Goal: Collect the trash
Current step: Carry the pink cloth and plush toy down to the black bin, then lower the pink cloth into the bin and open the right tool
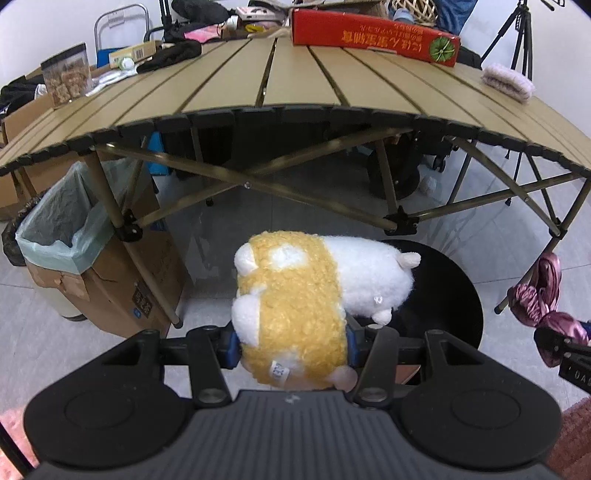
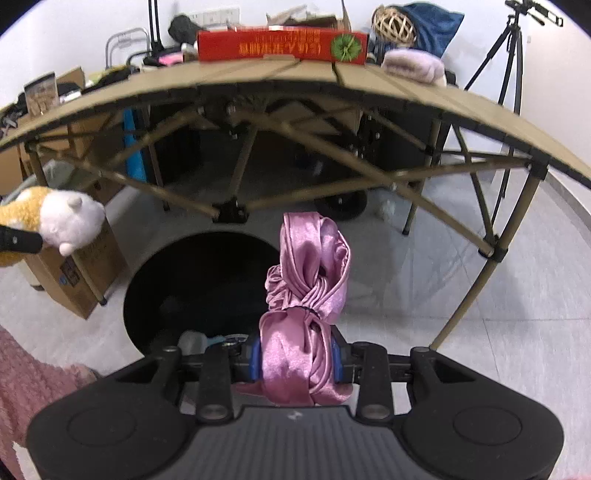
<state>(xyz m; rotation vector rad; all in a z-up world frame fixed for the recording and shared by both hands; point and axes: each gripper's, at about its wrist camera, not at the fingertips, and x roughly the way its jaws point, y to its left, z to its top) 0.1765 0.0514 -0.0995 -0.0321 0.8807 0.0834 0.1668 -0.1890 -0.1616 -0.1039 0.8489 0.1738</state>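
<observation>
left gripper (image 1: 291, 349): jaws clamped on a yellow-and-white plush toy (image 1: 310, 295), held above a round black stool (image 1: 454, 295). right gripper (image 2: 297, 356): jaws clamped on a knotted pink satin cloth (image 2: 306, 295), in front of the folding slat table (image 2: 406, 85). lined cardboard bin (image 1: 62, 236) stands left, by a table leg.

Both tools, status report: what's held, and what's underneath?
Left tool shut on plush hamster. Right tool shut on pink satin cloth. Both above black round bin; nothing blocking.

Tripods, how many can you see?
1 for sure: a black tripod stands behind the table's right end. A thin black stand rises at the back left; more may hide in the clutter.
</observation>
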